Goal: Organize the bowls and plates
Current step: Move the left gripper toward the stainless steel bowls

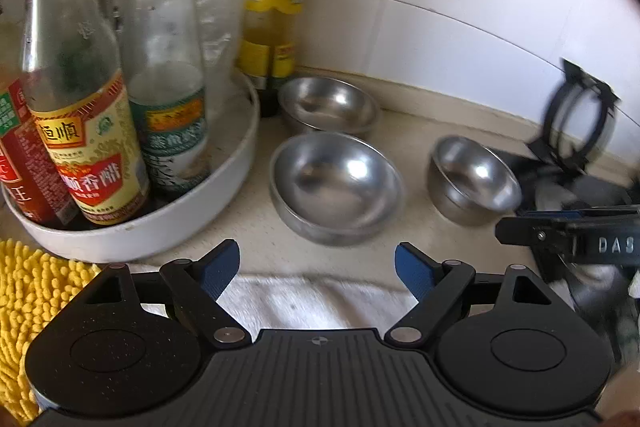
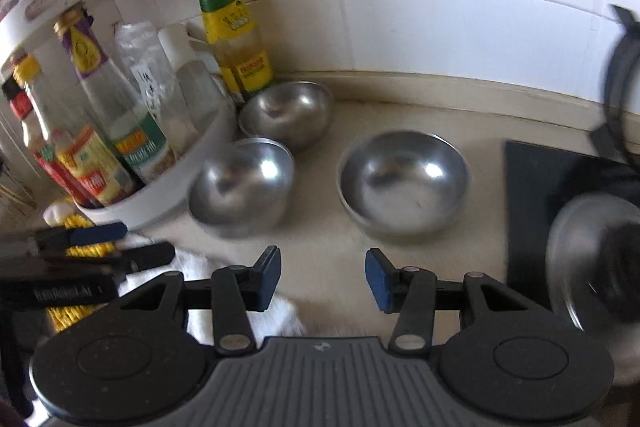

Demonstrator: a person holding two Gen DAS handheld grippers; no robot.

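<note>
Three steel bowls stand on the beige counter. In the left wrist view the near bowl [image 1: 336,185] is straight ahead, the far bowl [image 1: 329,103] is behind it, and the small right bowl [image 1: 472,179] is apart to the right. My left gripper [image 1: 317,267] is open and empty, just short of the near bowl. In the right wrist view the right bowl [image 2: 402,181] is straight ahead, the near left bowl [image 2: 242,185] and the far bowl [image 2: 286,113] lie to the left. My right gripper [image 2: 323,277] is open and empty, short of the right bowl.
A white round tray [image 1: 160,223] of sauce bottles [image 1: 86,131] stands left of the bowls. A yellow chenille cloth [image 1: 28,291] and a white towel [image 1: 320,299] lie at the front. A black stove top [image 2: 544,187] and a glass lid [image 2: 592,259] are at the right. A tiled wall is behind.
</note>
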